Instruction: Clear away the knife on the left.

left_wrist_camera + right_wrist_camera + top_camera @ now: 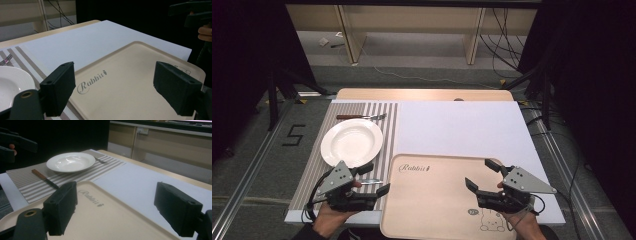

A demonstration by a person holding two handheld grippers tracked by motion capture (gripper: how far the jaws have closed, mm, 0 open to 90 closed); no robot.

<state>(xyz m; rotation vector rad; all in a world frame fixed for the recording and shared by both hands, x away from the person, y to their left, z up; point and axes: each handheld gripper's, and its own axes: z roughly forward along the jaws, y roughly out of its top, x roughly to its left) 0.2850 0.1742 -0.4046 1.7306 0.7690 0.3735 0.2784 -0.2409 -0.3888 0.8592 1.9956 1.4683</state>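
On the surface (462, 127), covered by a white sheet, the largest thing is the beige tray (437, 200) printed "Rabbit", lying flat at the near edge between the two grippers with nothing on it. To its left lies a striped placemat (389, 130) bearing a white deep plate (351, 142), with a fork (362, 117) beyond the plate and a wooden-handled knife (44, 179) on the near side of it. The left hand-held gripper (374, 179) hovers over the near corner of the placemat, just beside the tray's left rim, jaws spread wide with nothing between them; the right hand-held gripper (482, 175) hangs over the tray's right half, jaws likewise spread and empty. The tray looks stiff and light, probably smooth plastic or melamine, so it may slip under a shallow pinch; its raised rim is the natural hold, one gripper on each side edge so that it stays level. The plate is likely ceramic, heavier, breakable and slick, best taken by its broad rim. The knife, the nearest thing to the left hand-held gripper, is thin and lies flat, so its wooden handle is the better place to pinch. The tray's left rim meets or slightly overlaps the placemat, which leaves little room for a jaw there.
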